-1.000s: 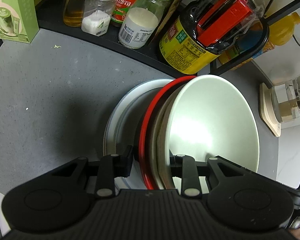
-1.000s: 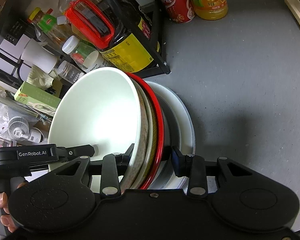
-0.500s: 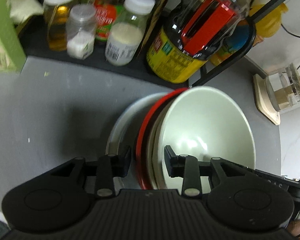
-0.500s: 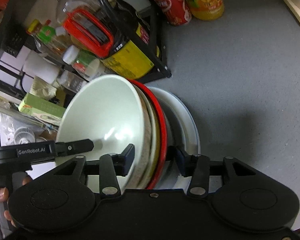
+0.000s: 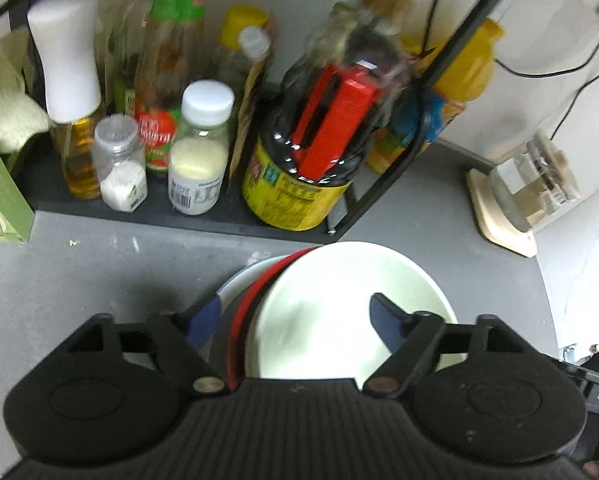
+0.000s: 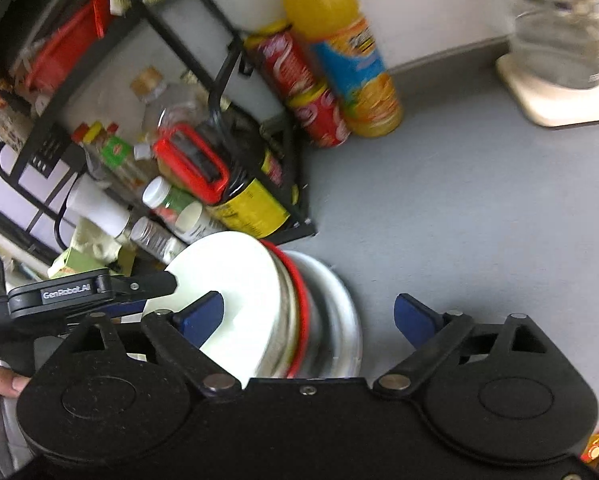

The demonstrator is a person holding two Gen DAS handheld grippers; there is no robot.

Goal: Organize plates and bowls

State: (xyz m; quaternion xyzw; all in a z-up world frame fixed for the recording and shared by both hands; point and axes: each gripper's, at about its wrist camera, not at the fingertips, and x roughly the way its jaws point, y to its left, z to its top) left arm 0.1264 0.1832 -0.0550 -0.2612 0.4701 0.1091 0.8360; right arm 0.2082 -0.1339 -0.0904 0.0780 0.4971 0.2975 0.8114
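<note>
Both the left gripper [image 5: 295,322] and right gripper [image 6: 309,318] are gaping wide, released, straddling the nested dish stack [image 6: 259,304] sitting on the worktop [image 6: 459,208] beside the rack [image 5: 219,222]

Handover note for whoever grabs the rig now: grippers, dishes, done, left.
Left gripper: open, jaws straddling the near rim of the stack, gripping nothing.
Right gripper: open, jaws wide either side of the same stack, gripping nothing.
Dishes: one nested stack on the grey counter in front of the condiment rack: pale green bowl on top, red-rimmed dish beneath, white plate at the bottom.
Done: dishes appear gathered into one stack.
Left: probably check it sits steady, then back both grippers away.
</note>
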